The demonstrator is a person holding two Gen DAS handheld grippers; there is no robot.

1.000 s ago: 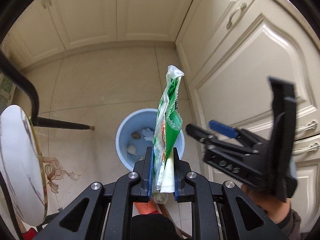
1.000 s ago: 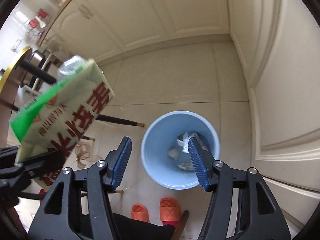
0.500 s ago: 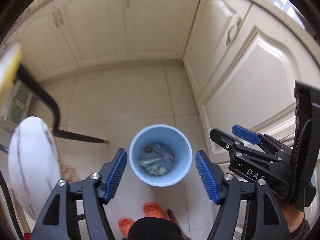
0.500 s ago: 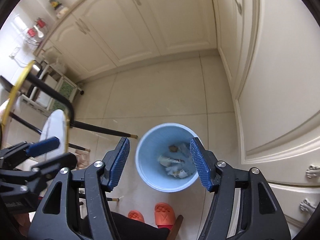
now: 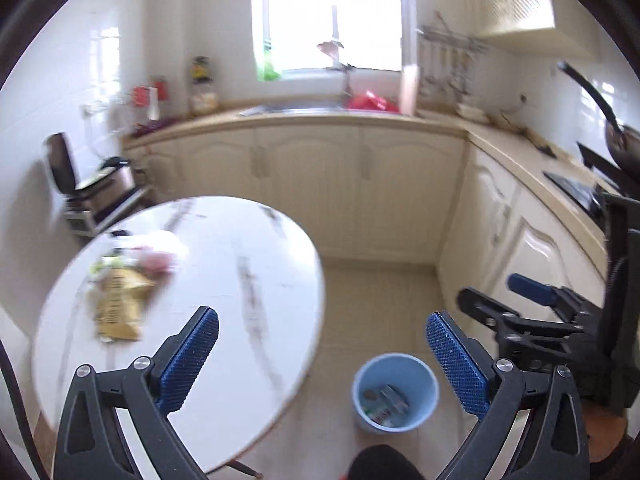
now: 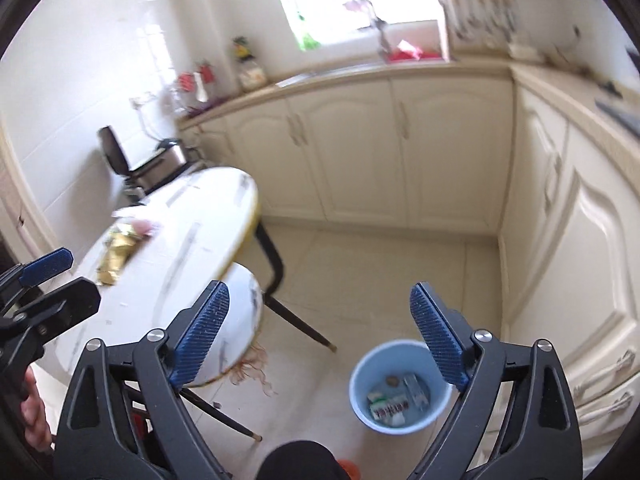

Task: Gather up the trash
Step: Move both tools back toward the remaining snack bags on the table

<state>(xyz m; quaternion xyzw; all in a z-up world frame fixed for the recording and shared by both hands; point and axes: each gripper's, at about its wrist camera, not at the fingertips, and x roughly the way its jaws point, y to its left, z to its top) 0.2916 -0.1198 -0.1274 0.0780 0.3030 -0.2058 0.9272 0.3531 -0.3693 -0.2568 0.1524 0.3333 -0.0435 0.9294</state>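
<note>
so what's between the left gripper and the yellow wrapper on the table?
Only bare marble tabletop between left gripper and yellow wrapper, per the left wrist view.

Both wrist views look down from above across the kitchen, sharing the light-blue plastic bin and round white marble counter.

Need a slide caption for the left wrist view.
Open left gripper over the table, wrappers remaining, bin below.
</note>
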